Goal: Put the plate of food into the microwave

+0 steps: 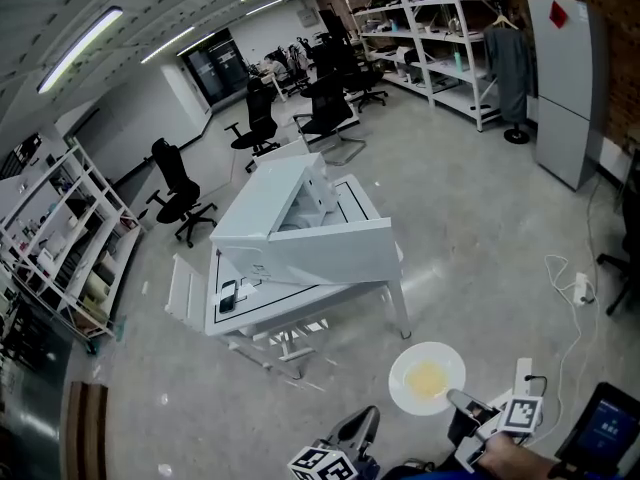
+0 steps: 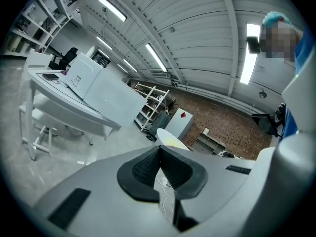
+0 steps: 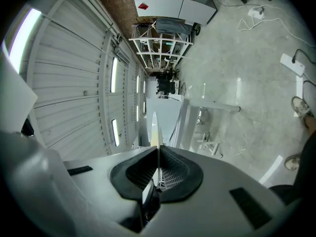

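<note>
At lower centre the right gripper [image 1: 455,399] is clamping the plate of food [image 1: 427,377] by its rim; the left gripper [image 1: 362,428] is hanging closed and empty beside it. The microwave [image 1: 295,208] is sitting on the table [image 1: 235,313] mid-frame, across the floor [image 1: 480,268].

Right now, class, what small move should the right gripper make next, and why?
Probably carry the plate forward toward the table, keeping it level. The right gripper is shut on its rim, but the plate hangs over the floor, well short of the microwave.
</note>
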A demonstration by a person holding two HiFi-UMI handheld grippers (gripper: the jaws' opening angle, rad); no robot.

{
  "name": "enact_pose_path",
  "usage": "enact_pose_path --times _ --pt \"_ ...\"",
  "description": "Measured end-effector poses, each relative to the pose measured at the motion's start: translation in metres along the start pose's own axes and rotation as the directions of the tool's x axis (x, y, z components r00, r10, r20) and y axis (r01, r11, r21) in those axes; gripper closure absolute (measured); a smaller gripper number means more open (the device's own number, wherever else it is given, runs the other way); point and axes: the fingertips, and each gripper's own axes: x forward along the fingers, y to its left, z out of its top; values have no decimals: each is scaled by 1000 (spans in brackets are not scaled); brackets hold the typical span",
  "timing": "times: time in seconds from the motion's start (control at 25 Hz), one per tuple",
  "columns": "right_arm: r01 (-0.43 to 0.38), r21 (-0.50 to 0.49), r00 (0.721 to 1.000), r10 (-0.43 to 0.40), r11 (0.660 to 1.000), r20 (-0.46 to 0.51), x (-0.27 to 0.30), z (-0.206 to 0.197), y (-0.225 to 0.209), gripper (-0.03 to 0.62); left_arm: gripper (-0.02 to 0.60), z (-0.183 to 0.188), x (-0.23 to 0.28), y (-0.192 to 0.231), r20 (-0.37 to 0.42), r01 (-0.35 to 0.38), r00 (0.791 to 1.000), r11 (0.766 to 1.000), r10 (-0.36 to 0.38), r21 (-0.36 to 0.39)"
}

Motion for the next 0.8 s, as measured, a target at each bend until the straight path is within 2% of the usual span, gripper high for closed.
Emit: enact_pose_path --times 0.24,0.48,0.8 --pt "-11 8 1000 11 1000 16 2 48 -5 582 575 8 50 -10 -12 13 1000 1000 -13 23" --pt "-9 2 1000 9 1000 29 -2 111 -9 582 575 18 110 -33 -13 23 1000 999 -22 38" --pt "-8 -8 1000 9 1000 29 -11 188 -21 582 575 16 186 -57 -20 18 1000 999 -17 47"
